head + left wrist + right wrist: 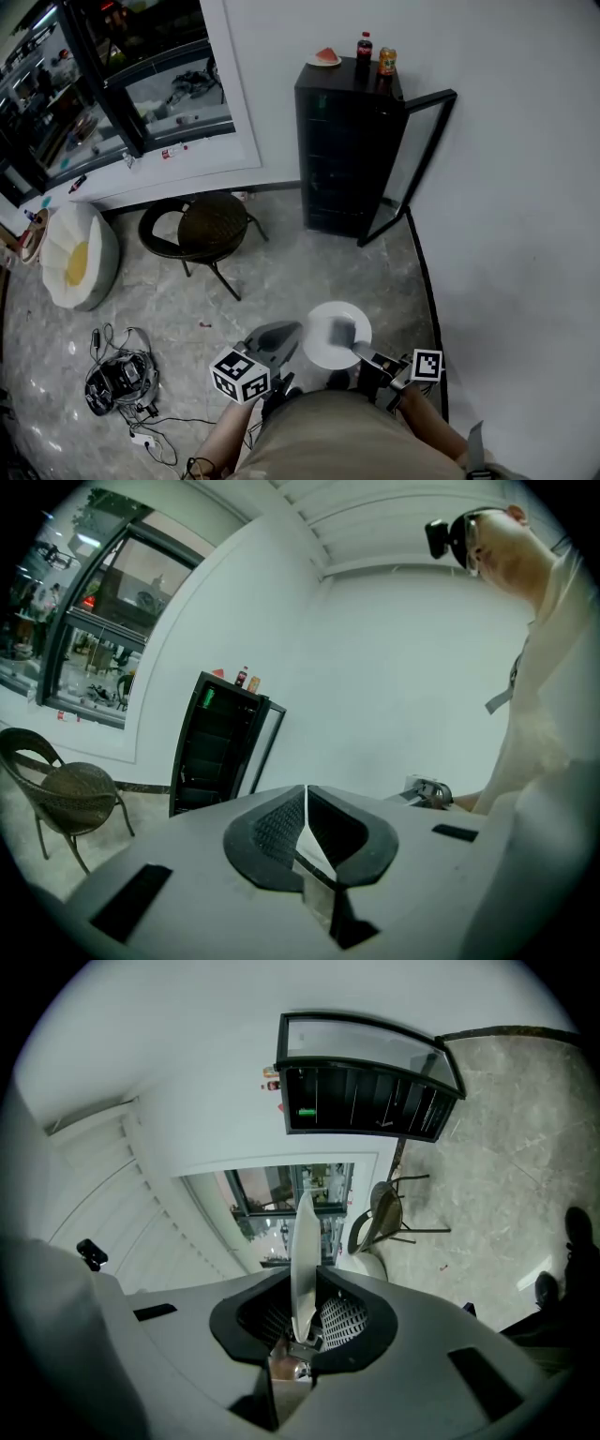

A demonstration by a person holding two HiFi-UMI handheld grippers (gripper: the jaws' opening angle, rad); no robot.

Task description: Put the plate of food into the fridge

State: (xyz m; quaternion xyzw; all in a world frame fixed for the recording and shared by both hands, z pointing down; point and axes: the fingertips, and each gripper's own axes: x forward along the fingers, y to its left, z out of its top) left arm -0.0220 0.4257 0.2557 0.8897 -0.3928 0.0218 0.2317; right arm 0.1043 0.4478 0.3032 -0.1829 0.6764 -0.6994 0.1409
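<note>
Jaws of the left gripper [306, 791] meet (nothing between them); ahead and left of their tips stands the fridge [212, 747], door open.

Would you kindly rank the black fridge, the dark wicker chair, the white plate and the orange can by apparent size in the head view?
1. black fridge
2. dark wicker chair
3. white plate, which looks larger because it is nearest the camera
4. orange can, on the fridge top
</note>
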